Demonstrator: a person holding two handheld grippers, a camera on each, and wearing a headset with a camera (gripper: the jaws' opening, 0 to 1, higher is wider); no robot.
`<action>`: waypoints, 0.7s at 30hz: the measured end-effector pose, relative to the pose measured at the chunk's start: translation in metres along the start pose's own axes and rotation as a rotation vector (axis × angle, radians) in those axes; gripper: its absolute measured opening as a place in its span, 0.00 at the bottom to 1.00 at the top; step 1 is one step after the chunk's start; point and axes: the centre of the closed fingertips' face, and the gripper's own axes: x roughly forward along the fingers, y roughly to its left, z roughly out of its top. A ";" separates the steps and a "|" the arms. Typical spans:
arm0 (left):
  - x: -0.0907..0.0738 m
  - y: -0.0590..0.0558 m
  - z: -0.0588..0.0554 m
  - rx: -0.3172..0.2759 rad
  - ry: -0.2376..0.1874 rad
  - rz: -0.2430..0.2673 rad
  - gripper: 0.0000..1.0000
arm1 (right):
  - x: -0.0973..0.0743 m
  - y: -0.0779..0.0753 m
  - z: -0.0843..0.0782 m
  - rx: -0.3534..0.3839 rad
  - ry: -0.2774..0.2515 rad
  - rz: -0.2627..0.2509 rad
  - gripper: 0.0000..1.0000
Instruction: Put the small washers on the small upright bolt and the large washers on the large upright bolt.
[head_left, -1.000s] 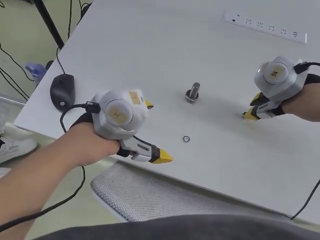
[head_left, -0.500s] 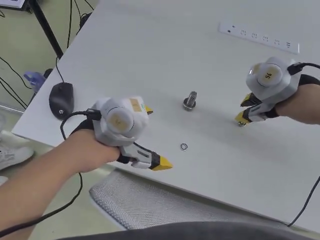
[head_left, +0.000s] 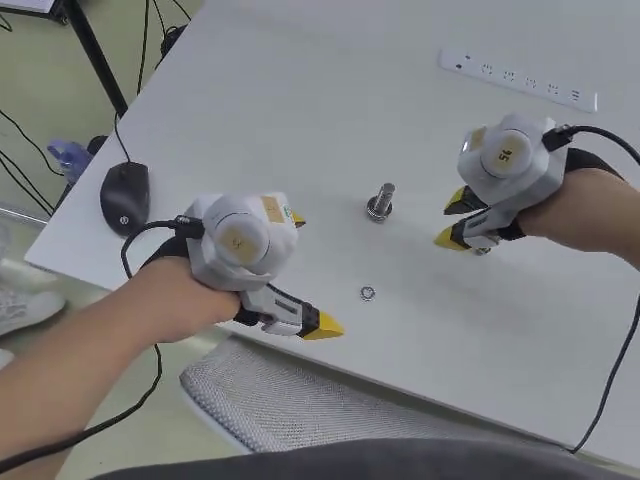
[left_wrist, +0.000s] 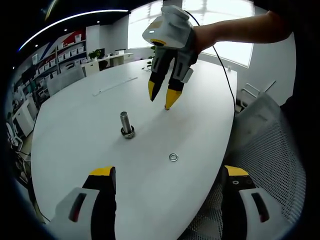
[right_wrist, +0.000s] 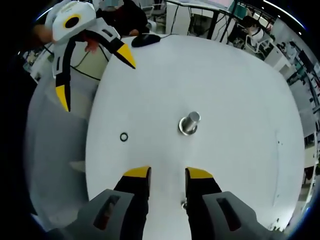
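Observation:
An upright steel bolt (head_left: 380, 201) stands mid-table with a ring at its base; it appears as the bolt (left_wrist: 126, 125) and the bolt (right_wrist: 189, 123) in the gripper views. A small washer (head_left: 367, 293) lies flat between it and the near edge, seen too as the washer (left_wrist: 173, 157) and the washer (right_wrist: 123, 136). My left gripper (head_left: 312, 270) hovers at the near edge, jaws wide open and empty (left_wrist: 169, 172). My right gripper (head_left: 450, 220) hangs just right of the bolt, jaws slightly open and empty (right_wrist: 168, 173). A small metal piece (head_left: 481, 250) lies on the table under it.
A white power strip (head_left: 517, 80) lies at the back right. A black mouse (head_left: 125, 197) sits at the table's left edge. A grey mesh chair seat (head_left: 300, 390) sits below the near edge. Bare white tabletop (head_left: 300, 110) surrounds the bolt.
My right gripper has lifted off the table and moved left towards the bolt, leaving a small metal piece behind. The left gripper has barely moved.

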 end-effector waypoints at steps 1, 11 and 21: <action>0.000 0.000 0.000 -0.003 -0.002 0.001 0.88 | 0.001 0.003 0.003 -0.010 -0.002 0.005 0.29; 0.002 -0.001 0.004 -0.003 -0.008 0.000 0.88 | 0.017 0.032 0.023 -0.078 -0.011 0.054 0.29; 0.000 -0.003 0.003 0.005 -0.006 0.007 0.88 | 0.033 0.056 0.030 -0.142 -0.022 0.098 0.34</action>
